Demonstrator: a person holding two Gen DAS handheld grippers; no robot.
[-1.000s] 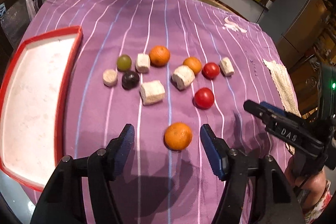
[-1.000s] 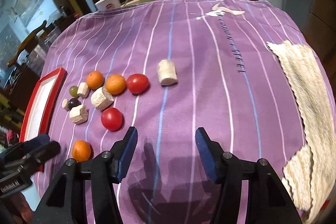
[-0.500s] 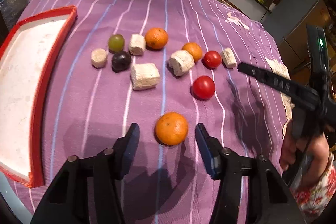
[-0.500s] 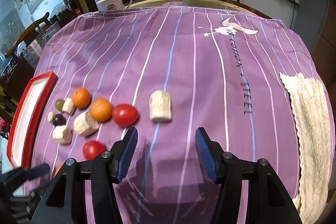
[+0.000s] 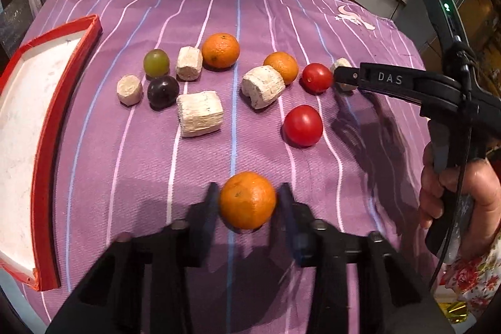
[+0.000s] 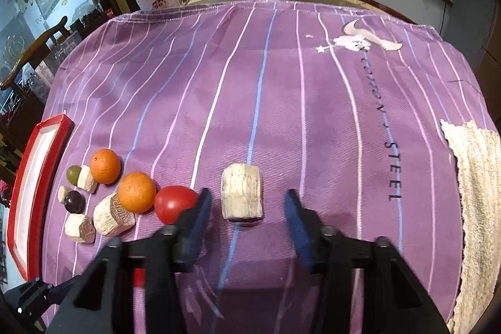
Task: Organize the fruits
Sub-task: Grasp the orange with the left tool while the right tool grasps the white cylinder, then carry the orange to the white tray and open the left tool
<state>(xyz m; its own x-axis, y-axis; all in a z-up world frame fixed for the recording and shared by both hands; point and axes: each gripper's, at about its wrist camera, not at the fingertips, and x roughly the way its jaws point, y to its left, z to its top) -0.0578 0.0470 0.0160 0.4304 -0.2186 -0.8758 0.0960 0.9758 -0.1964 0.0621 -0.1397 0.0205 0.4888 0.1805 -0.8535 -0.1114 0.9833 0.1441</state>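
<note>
Keep left gripper point(image 5: 249, 203), jaws just closing and clamped on lone orange point(image 5: 247, 199) at pile's 6 o'clock, gentle, lifting toward tray point(image 5: 47, 146) at 9; right gripper point(image 6: 247, 205) closing, pads apart around pale block point(image 6: 241, 196).

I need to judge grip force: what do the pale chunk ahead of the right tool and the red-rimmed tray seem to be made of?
The pale chunk looks like dry, fibrous wood or plant stalk: matte, off-white, with lengthwise grain and rough-cut ends; it could also be foam. The red-rimmed tray looks like card or thin board: a flat matte white floor, scuffed, with red walls creased at the corners.
</note>
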